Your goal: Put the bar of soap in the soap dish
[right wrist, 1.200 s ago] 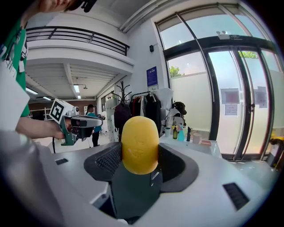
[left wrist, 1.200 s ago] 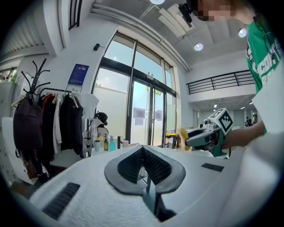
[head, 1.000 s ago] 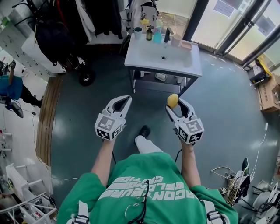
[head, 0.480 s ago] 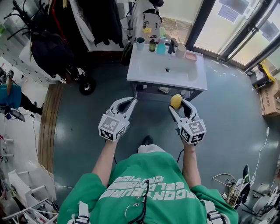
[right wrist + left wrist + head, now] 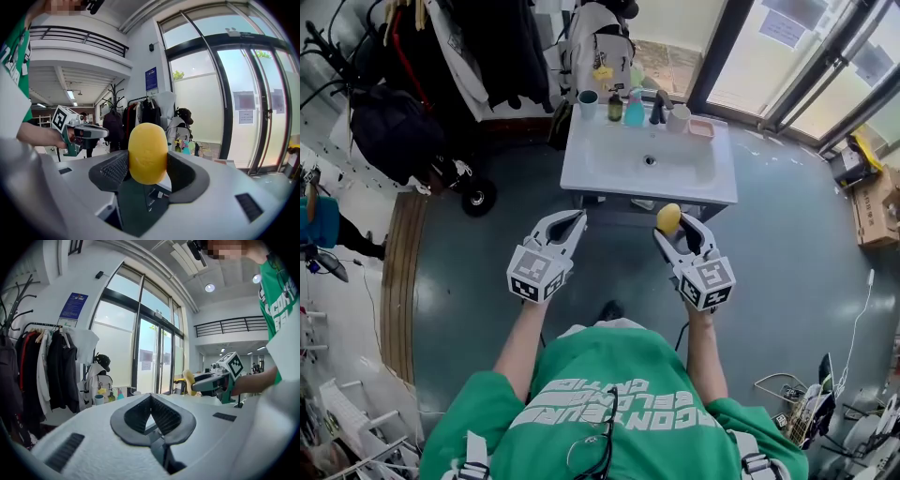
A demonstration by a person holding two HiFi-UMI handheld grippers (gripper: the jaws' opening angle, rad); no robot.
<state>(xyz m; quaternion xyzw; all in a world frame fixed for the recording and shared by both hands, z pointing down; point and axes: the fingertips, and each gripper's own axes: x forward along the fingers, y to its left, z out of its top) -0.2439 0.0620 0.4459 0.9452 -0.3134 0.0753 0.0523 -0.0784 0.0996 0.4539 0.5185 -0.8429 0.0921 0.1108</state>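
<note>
A yellow oval bar of soap (image 5: 669, 218) sits upright between the jaws of my right gripper (image 5: 672, 225), which is shut on it; the right gripper view shows the soap (image 5: 147, 153) pinched at its middle. A pink soap dish (image 5: 701, 127) rests at the back right corner of the white sink (image 5: 581, 164). Both grippers hover over the floor just short of the sink's front edge. My left gripper (image 5: 570, 217) is shut with nothing in it, its tips meeting (image 5: 151, 397) in the left gripper view.
Along the sink's back edge stand a teal cup (image 5: 588, 102), a brown bottle (image 5: 615, 106), a blue bottle (image 5: 635, 111), the faucet (image 5: 657, 108) and a white cup (image 5: 679, 116). A backpack (image 5: 595, 42) and hanging coats are behind. Glass doors run at the right.
The sink has drawn nearer to both grippers as the person stepped forward. The right gripper still holds the soap; the left stays shut.
</note>
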